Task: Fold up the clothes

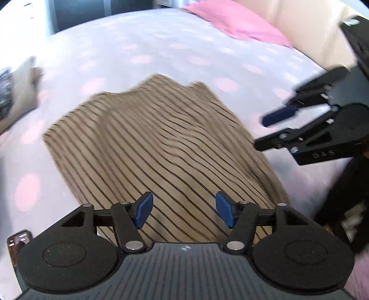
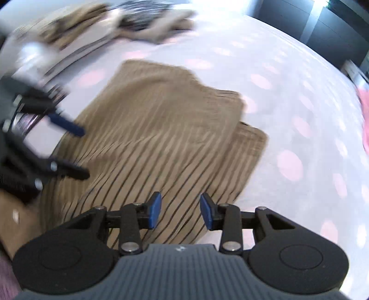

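Note:
A tan garment with thin dark stripes (image 1: 161,143) lies partly folded on the bed; it also shows in the right wrist view (image 2: 161,129). My left gripper (image 1: 184,212) is open and empty, just above the garment's near edge. My right gripper (image 2: 180,211) is open and empty, over the garment's near right corner. In the left wrist view the right gripper (image 1: 272,131) hangs open beside the garment's right edge. In the right wrist view the left gripper (image 2: 80,152) hangs open at the garment's left edge.
The bed has a pale sheet with pink dots (image 1: 161,46). A pink pillow (image 1: 235,20) lies at the far end. A pile of other clothes (image 2: 115,20) lies beyond the garment, and also shows at the left of the left wrist view (image 1: 16,97).

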Demonstrator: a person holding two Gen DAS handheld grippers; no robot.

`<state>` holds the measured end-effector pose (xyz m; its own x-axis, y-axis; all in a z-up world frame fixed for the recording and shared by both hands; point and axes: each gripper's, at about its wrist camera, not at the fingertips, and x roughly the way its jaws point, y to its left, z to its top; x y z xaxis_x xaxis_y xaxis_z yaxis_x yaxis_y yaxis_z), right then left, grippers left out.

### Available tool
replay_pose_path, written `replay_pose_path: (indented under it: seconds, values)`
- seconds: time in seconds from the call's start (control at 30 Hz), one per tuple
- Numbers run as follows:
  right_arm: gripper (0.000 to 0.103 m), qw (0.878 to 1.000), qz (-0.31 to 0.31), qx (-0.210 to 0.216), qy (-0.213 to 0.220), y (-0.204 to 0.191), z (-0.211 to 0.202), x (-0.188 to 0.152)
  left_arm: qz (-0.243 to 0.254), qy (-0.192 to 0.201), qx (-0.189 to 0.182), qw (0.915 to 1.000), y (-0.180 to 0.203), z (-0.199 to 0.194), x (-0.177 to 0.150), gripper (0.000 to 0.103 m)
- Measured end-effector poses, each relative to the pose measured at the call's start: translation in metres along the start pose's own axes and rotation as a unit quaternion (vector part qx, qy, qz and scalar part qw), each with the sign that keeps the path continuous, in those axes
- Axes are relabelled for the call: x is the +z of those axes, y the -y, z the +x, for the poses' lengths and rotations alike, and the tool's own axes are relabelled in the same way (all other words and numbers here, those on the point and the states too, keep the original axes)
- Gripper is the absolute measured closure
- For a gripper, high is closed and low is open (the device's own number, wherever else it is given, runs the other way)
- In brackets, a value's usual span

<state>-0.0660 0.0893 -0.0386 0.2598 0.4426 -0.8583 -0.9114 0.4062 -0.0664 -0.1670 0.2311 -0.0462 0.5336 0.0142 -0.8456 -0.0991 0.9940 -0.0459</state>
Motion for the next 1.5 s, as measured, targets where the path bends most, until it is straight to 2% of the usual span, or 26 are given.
replay_pose_path:
  seconds: [0.1, 0.27, 0.37, 0.43, 0.6, 0.67, 0.77, 0.9, 1.07, 1.1, 1.13, 1.17, 1.23, 1.3, 1.5]
  values:
    - [0.062, 0.998, 0.064, -0.023, 0.002, 0.018, 0.013, 0.016, -0.025, 0.000, 0.044, 0.9987, -0.009, 0.015, 0.015, 0.049]
    - [0.064, 0.991, 0.116, -0.053, 0.031, 0.038, 0.031, 0.029, -0.043, 0.007, 0.064, 0.9970, -0.026, 0.027, 0.024, 0.051]
    - [0.067, 0.988, 0.144, -0.050, 0.036, 0.048, 0.040, 0.033, -0.038, 0.014, 0.083, 0.9957, -0.032, 0.046, 0.031, 0.053]
    - [0.070, 0.986, 0.152, -0.045, 0.046, 0.052, 0.041, 0.036, -0.042, 0.014, 0.087, 0.9952, -0.036, 0.050, 0.033, 0.054]
    - [0.070, 0.986, 0.157, -0.015, 0.058, 0.048, 0.061, 0.052, -0.047, 0.017, 0.081, 0.9955, -0.036, 0.060, 0.038, 0.055]
    - [0.071, 0.986, 0.159, -0.021, 0.051, 0.046, 0.071, 0.059, -0.048, 0.015, 0.080, 0.9955, -0.036, 0.065, 0.042, 0.055]
    - [0.069, 0.984, 0.163, -0.050, 0.046, 0.049, 0.088, 0.068, -0.051, 0.016, 0.080, 0.9954, -0.034, 0.070, 0.047, 0.055]
    - [0.067, 0.975, 0.211, -0.054, 0.035, 0.072, 0.105, 0.076, -0.045, 0.024, 0.085, 0.9951, -0.031, 0.071, 0.054, 0.055]
    - [0.066, 0.966, 0.255, -0.023, 0.039, 0.089, 0.109, 0.077, -0.047, 0.024, 0.081, 0.9953, -0.030, 0.072, 0.061, 0.055]
    - [0.067, 0.964, 0.261, -0.016, 0.041, 0.091, 0.109, 0.076, -0.049, 0.022, 0.083, 0.9951, -0.030, 0.073, 0.062, 0.055]
    - [0.083, 0.963, 0.267, -0.010, 0.043, 0.092, 0.109, 0.076, -0.051, 0.021, 0.084, 0.9950, -0.031, 0.073, 0.062, 0.055]
    - [0.092, 0.961, 0.272, -0.003, 0.045, 0.094, 0.108, 0.075, -0.052, 0.019, 0.085, 0.9948, -0.032, 0.074, 0.063, 0.055]
    - [0.102, 0.958, 0.283, 0.010, 0.048, 0.097, 0.108, 0.075, -0.057, 0.014, 0.089, 0.9943, -0.034, 0.075, 0.062, 0.055]
    - [0.102, 0.955, 0.291, 0.019, 0.055, 0.100, 0.105, 0.074, -0.059, 0.010, 0.094, 0.9937, -0.037, 0.076, 0.061, 0.055]
    - [0.102, 0.955, 0.286, -0.006, 0.077, 0.103, 0.071, 0.070, -0.066, 0.009, 0.110, 0.9917, -0.043, 0.073, 0.058, 0.055]
